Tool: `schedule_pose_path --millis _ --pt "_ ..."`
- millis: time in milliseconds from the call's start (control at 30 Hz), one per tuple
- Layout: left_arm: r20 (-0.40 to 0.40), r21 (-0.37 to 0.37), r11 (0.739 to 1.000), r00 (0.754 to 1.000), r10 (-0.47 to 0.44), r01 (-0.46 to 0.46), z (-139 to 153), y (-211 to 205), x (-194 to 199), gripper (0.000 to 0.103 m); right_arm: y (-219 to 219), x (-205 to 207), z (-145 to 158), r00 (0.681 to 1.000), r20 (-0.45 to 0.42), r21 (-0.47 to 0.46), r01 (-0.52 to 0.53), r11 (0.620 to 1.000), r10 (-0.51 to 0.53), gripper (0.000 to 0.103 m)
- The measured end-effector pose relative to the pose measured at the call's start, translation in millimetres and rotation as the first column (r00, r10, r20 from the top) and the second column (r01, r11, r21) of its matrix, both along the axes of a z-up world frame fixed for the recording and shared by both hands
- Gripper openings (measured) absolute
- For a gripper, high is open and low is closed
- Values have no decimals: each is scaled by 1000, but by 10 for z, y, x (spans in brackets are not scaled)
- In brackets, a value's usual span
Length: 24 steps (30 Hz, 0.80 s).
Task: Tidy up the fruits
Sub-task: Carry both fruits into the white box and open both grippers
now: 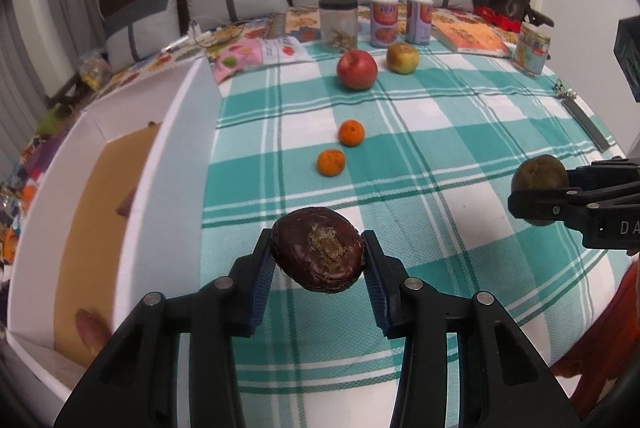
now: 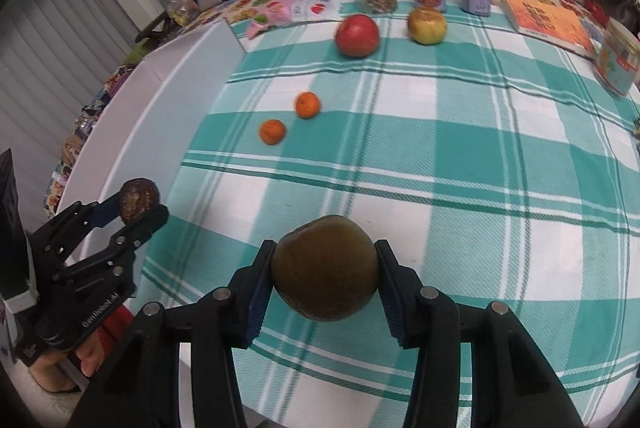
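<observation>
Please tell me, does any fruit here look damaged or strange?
Yes. The dark brown fruit clamped in the left gripper has a wrinkled, shrivelled skin with a dried, frayed patch in its middle. The red apple and two small oranges look sound.

black jaws [image 1: 319, 260] — blue pads [image 1: 262, 292], silver screws, white lettering

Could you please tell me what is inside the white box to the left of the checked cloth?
The white box shows a brown cardboard floor with a reddish-brown item near its front; its near wall hides the right side.
</observation>
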<state>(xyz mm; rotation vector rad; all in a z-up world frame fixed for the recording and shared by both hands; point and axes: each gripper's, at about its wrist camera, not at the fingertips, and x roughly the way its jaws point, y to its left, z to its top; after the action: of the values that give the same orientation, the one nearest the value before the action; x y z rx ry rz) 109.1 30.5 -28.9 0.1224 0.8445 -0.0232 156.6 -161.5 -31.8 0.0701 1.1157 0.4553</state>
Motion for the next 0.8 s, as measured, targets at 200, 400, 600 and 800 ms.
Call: schedule_pose_path --millis 200,400,600,800 --pt "27 3 999 999 35 -35 156 184 -70 43 351 -8 184 998 8 59 -68 996 67 48" --pt "44 2 996 995 84 -84 310 493 -131 43 761 -16 315 990 29 66 -140 988 139 48" --pt "27 -51 989 990 141 -140 389 906 -180 43 1209 -41 431 976 43 70 -217 974 215 48" --pt "28 -40 972 972 231 -230 491 1549 -178 43 1849 -53 538 943 55 78 -332 940 328 48"
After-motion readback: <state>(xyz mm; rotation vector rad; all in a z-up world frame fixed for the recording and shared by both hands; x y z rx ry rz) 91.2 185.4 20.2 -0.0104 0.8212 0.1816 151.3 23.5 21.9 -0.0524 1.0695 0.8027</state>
